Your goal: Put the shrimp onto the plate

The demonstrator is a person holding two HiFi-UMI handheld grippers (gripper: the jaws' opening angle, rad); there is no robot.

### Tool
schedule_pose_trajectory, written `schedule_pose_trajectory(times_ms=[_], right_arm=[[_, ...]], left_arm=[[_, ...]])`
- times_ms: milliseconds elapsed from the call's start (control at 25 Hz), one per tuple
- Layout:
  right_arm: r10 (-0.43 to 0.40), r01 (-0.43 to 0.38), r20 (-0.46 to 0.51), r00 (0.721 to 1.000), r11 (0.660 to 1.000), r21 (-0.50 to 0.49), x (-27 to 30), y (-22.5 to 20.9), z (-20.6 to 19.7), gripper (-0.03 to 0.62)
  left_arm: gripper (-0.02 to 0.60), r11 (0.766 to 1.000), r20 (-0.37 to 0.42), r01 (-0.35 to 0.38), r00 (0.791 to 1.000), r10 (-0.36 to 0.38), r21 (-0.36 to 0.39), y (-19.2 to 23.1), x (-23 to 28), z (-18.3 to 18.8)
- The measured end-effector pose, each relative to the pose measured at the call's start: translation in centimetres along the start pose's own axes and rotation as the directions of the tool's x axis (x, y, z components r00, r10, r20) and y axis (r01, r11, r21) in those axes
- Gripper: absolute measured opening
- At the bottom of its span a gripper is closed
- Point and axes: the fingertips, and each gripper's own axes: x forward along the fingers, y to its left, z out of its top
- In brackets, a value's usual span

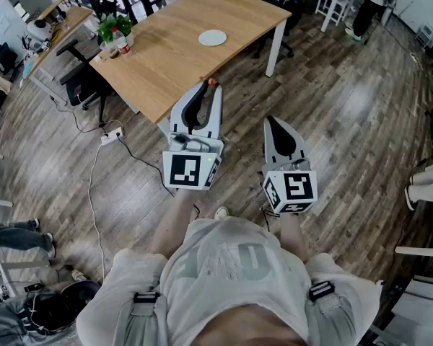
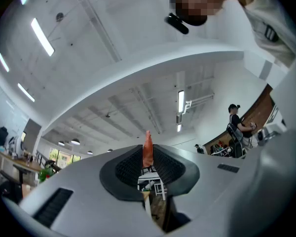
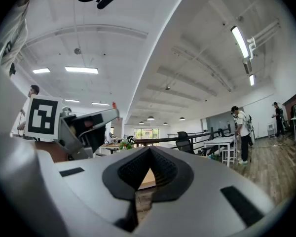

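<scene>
A small orange shrimp (image 1: 212, 82) is pinched at the tips of my left gripper (image 1: 211, 86), which hangs over the wooden floor just short of the table's near corner. Seen from the left gripper view, the shrimp (image 2: 147, 149) stands upright between the dark pads. The white plate (image 1: 212, 37) lies empty on the light wooden table (image 1: 166, 63), well beyond the left gripper. My right gripper (image 1: 272, 120) is lower and to the right over the floor, shut with nothing in it (image 3: 149, 149). The right gripper view also catches the left gripper (image 3: 89, 125) with the shrimp (image 3: 114, 104).
A potted plant (image 1: 115, 33) stands at the table's left end. A power strip (image 1: 112, 135) and cables lie on the floor to the left. White table legs (image 1: 273, 47) stand to the right. A person (image 1: 368, 6) stands at the far right by white furniture.
</scene>
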Motion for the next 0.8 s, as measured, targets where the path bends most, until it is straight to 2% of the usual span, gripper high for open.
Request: schedule_pose_trajectory(times_ms=[240,440,680,800], right_arm=[[-0.056,0.055,-0.087,0.995,0.998,-0.015,-1.8,-2.4,-3.1,0.018],[-0.034,0.032,-0.085,0.996,0.999,-0.031,-1.4,-2.1,-2.7,0.018],[0.040,-0.041,-0.017,0.999,0.997,-0.060,1.4,1.1,-0.4,0.018],[0.079,-0.081,-0.036,0.996,0.993,-0.087,2.3,3.1,-0.8,0.020]], left_arm=[[0.069,1.000,-0.131,0.013,0.991,-0.016,-0.024,1.5,-5.4,-4.0],[0.069,0.998,-0.121,-0.041,0.992,0.036,-0.040,2.4,-6.4,-4.1],[0.069,0.997,-0.084,-0.063,0.995,0.059,-0.054,3.8,-6.4,-3.6],[0.069,0.992,-0.093,-0.097,0.992,0.090,-0.077,4.6,-7.8,-3.9]])
